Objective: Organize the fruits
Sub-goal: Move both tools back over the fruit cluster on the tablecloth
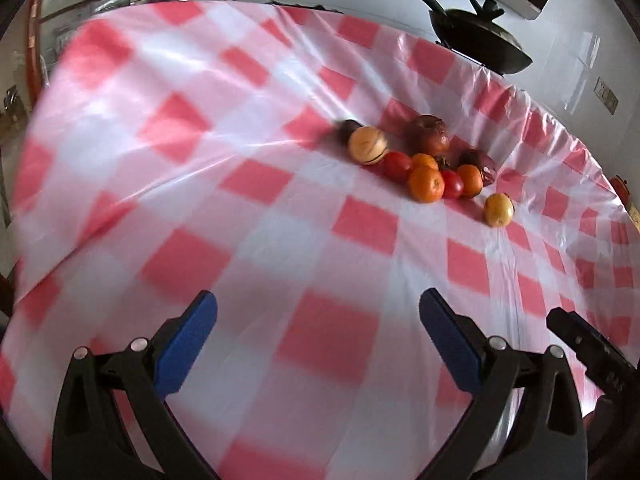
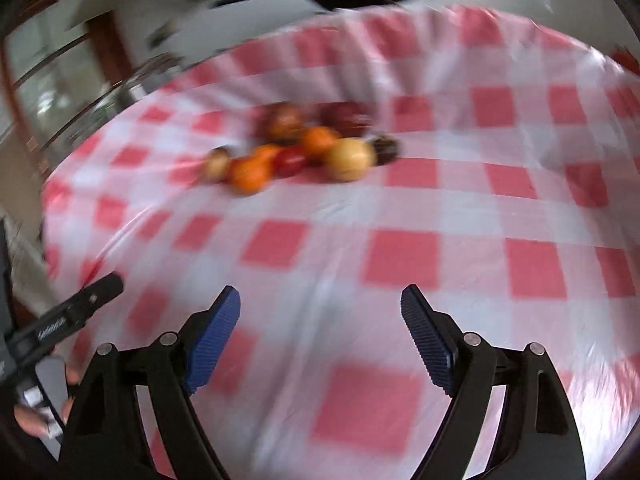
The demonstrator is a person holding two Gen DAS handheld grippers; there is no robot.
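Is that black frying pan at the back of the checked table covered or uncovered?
Covered. The black frying pan has a dark lid with a knob sitting on top; it is too blurred to check in the right wrist view.

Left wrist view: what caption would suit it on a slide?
Open blue-padded left gripper above a red-and-white checked tablecloth, facing a cluster of round orange, red and yellow fruits.

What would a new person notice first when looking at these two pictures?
A cluster of fruits lies toward the far side of a table under a red-and-white checked cloth, with one yellow fruit a little apart. In front, the left gripper and right gripper hang open and empty. A dark pan sits beyond the table's far edge.
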